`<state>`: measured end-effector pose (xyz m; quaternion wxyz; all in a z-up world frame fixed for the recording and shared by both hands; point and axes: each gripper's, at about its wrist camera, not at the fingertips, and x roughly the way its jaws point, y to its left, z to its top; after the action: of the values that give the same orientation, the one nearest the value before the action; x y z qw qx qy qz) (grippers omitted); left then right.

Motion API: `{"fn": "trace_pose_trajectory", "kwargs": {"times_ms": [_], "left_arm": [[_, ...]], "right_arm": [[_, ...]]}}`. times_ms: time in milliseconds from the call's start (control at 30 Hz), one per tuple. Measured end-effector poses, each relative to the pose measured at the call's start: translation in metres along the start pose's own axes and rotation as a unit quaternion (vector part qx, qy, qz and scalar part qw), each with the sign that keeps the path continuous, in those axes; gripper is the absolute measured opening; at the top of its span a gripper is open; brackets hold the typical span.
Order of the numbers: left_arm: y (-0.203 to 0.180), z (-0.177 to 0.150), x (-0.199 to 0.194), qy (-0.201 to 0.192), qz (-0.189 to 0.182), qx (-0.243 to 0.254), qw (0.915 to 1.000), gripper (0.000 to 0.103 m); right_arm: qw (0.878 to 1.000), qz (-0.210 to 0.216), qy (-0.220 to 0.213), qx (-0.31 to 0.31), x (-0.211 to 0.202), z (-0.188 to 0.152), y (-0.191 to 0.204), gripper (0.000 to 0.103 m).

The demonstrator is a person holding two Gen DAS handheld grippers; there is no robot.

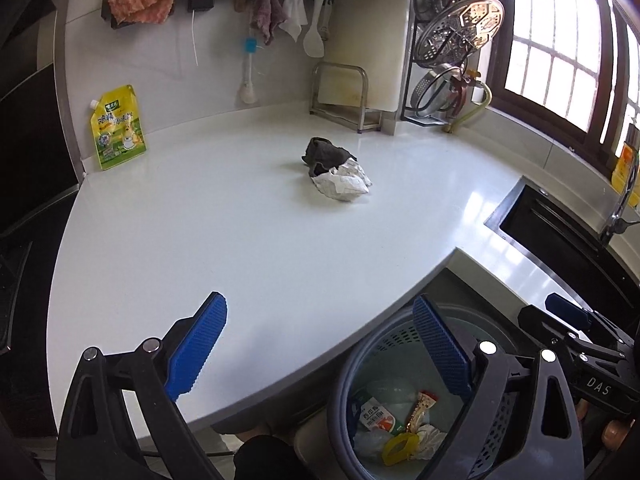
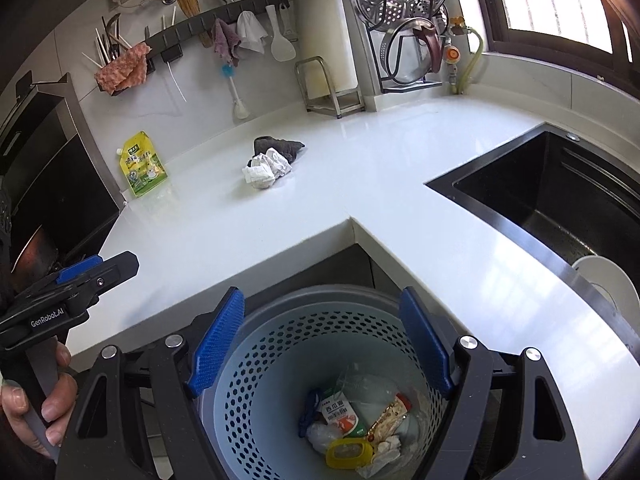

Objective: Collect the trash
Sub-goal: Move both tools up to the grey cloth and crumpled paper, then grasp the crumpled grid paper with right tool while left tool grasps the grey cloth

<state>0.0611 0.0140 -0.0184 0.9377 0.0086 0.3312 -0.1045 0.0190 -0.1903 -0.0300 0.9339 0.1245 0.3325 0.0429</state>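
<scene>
Countertop [image 1: 240,240]: crumpled paper [image 1: 344,184] beyond left claw [image 1: 320,344]

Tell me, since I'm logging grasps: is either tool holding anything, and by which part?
Nothing is held. The left tool and right tool are both open and empty, above the bin.

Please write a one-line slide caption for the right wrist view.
Open right gripper above the perforated trash basket; crumpled paper and dark cloth remain on the countertop.

bin [image 1: 344,400] btm cut off | faucet [image 1: 624,200] top cropped | pouch [image 2: 142,166] txt unreadable
</scene>
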Motion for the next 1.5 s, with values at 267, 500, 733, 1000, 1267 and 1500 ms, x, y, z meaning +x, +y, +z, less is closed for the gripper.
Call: {"fn": "trace_pose_trajectory", "kwargs": {"times_ms": [267, 500, 733, 1000, 1267, 1500], "left_arm": [[0.03, 0.034, 0.026, -0.022, 0.015, -0.018, 0.9995, 0.093], [0.05, 0.053, 0.054, -0.021, 0.032, -0.026, 0.9989, 0.093], [0.068, 0.063, 0.08, -0.009, 0.043, -0.037, 0.9983, 0.093], [0.075, 0.069, 0.103, 0.005, 0.048, -0.042, 0.9979, 0.093], [0.074, 0.068, 0.108, 0.011, 0.043, -0.039, 0.9982, 0.093], [0.068, 0.07, 0.105, 0.014, 0.037, -0.036, 0.9986, 0.093]], "right_arm": [[1.0, 0.005, -0.001, -0.03, 0.049, 0.044, 0.018, 0.077], [0.999, 0.017, 0.012, -0.04, 0.105, 0.083, 0.032, 0.077], [0.998, 0.033, 0.024, -0.056, 0.156, 0.116, 0.054, 0.077], [0.997, 0.034, 0.045, -0.059, 0.202, 0.138, 0.067, 0.077], [0.994, 0.036, 0.085, -0.052, 0.238, 0.143, 0.068, 0.076], [0.994, 0.035, 0.092, -0.055, 0.238, 0.142, 0.067, 0.059]]}}
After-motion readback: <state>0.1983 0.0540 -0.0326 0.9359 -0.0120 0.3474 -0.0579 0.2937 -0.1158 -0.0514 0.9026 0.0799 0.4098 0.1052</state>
